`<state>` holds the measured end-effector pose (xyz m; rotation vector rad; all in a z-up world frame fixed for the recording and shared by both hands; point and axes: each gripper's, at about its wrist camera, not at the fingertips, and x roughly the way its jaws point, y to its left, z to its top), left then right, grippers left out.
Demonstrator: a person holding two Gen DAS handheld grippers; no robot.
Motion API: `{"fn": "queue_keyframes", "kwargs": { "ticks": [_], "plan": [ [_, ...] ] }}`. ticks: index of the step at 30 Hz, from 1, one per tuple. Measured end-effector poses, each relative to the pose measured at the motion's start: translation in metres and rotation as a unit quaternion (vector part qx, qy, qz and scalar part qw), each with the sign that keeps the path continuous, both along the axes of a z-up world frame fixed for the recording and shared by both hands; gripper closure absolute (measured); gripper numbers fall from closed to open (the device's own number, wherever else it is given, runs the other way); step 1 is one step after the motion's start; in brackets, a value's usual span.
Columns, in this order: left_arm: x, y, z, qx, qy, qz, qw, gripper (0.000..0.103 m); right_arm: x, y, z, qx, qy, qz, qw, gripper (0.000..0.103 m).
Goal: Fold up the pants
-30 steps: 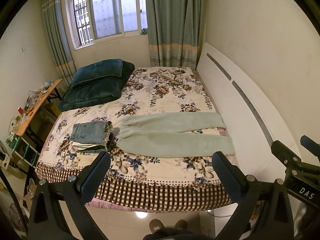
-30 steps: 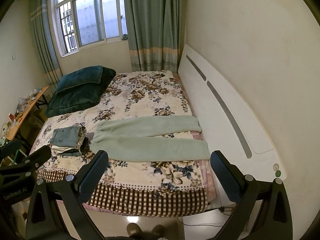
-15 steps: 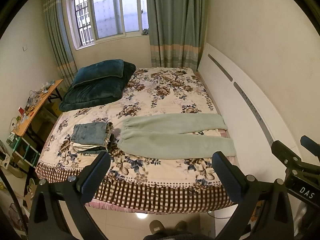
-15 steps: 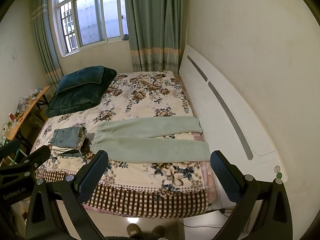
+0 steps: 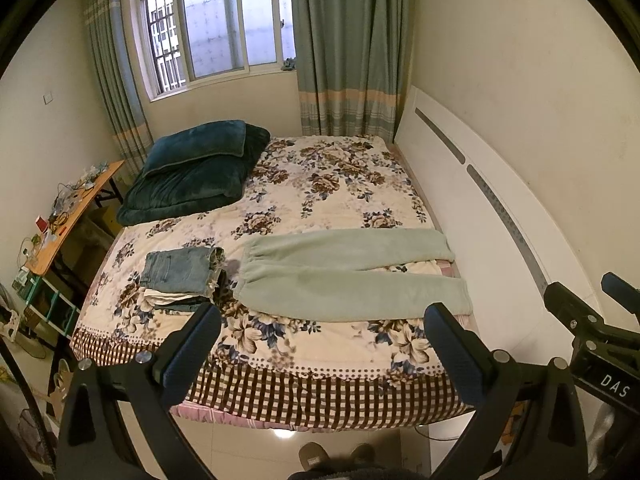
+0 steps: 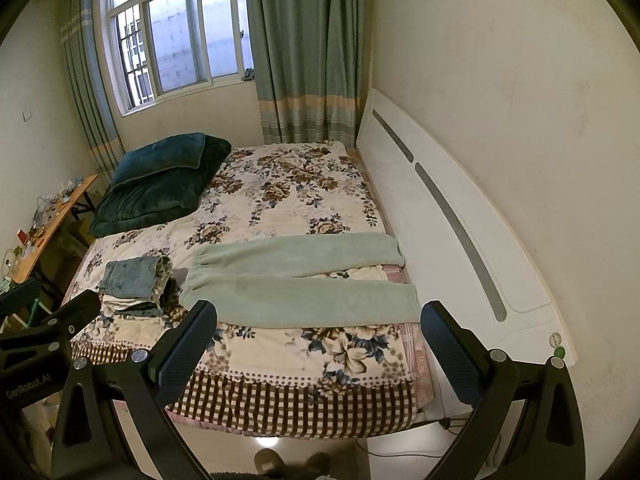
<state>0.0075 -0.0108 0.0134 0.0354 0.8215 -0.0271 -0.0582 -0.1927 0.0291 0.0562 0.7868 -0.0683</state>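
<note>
Pale green fleece pants [image 5: 348, 276] lie flat across the near part of the floral bed, waistband to the left and both legs spread toward the headboard on the right; they also show in the right wrist view [image 6: 296, 280]. My left gripper [image 5: 320, 344] is open and empty, held in the air short of the bed's near edge. My right gripper [image 6: 316, 340] is open and empty at about the same height. Each gripper shows at the edge of the other's view.
A stack of folded clothes with jeans on top [image 5: 180, 276] sits left of the pants. A dark teal folded quilt [image 5: 196, 176] lies at the far left of the bed. A white headboard [image 5: 480, 216] runs along the right. A cluttered wooden desk [image 5: 68, 220] stands left of the bed.
Both views have drifted slightly; the bed and pants sit a little lower and nearer in frame. The pants have not moved and both grippers stay open.
</note>
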Motion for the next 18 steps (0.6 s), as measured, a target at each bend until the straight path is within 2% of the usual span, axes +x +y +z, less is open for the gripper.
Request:
{"fn": "queue_keyframes", "kwargs": {
  "ticks": [14,18],
  "plan": [
    [0.022,-0.010,-0.006,-0.002,0.006,0.014,0.9999,0.000,0.003,0.003,0.000,0.006,0.003,0.002,1.000,0.000],
    [0.039,-0.008,-0.019,0.005,-0.014,0.038,0.9992,0.000,0.015,0.001,-0.007,0.023,0.006,0.003,1.000,0.000]
  ]
}}
